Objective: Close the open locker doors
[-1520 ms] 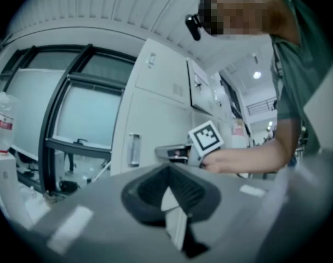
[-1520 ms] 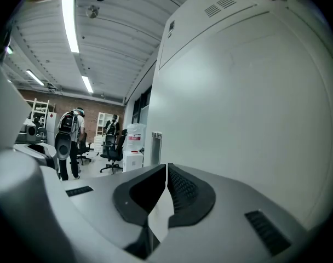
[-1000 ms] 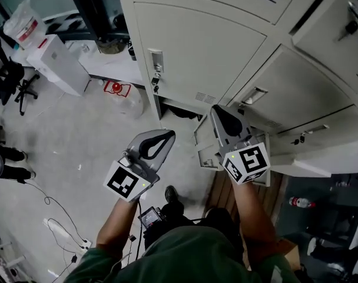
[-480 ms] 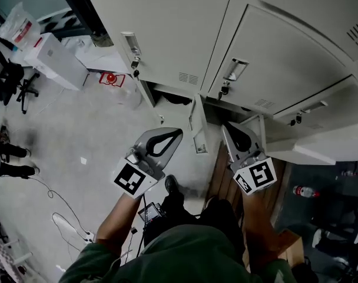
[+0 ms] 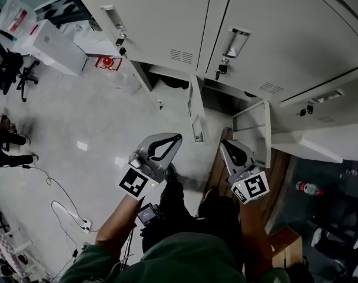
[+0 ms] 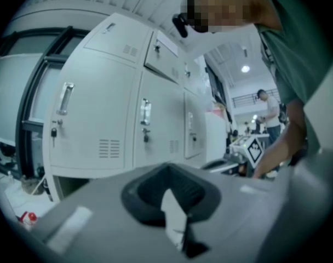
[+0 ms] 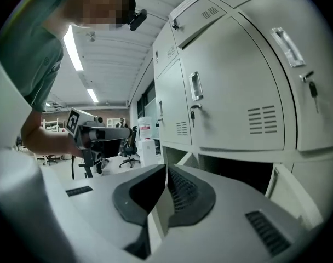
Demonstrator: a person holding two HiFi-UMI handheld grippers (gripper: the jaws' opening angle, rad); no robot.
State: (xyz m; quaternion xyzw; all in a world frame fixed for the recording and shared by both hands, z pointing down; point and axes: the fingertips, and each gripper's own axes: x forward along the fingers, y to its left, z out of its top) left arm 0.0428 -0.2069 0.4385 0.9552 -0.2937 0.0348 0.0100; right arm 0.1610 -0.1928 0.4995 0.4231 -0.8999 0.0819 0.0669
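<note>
Has drawn the right tool (image 5: 229, 148) back and down from the locker bank (image 5: 167, 16). A second ago held it up in front of the open doors in the bank's bottom row. Now holds it short of the bank's foot, touching no door. Keeps the left tool (image 5: 176, 138) alongside, likewise clear of the bank, much as before. Shows both tools pinched together on nothing in each gripper view, with only air ahead. Has shifted the head view too, bringing the bottom row's dark openings into plain sight.

Leaves two bottom-row doors ajar all the same. Finds the left open door (image 5: 195, 114) swung out edge-on from the foot of the bank, and the right open door (image 5: 254, 128) swung out just beside it. Cannot tell whether the pale slab (image 5: 302, 145) jutting from the bank's right end is a third door.

Means, as a judgement, that nothing has been shut by this retreat. Reads more as a step back to line up than as a finished push. Calls next for a closed tool tip laid on the outer face of one door, pressing it toward the bank until flush. Risks a glancing push that lets the door bounce back out.
</note>
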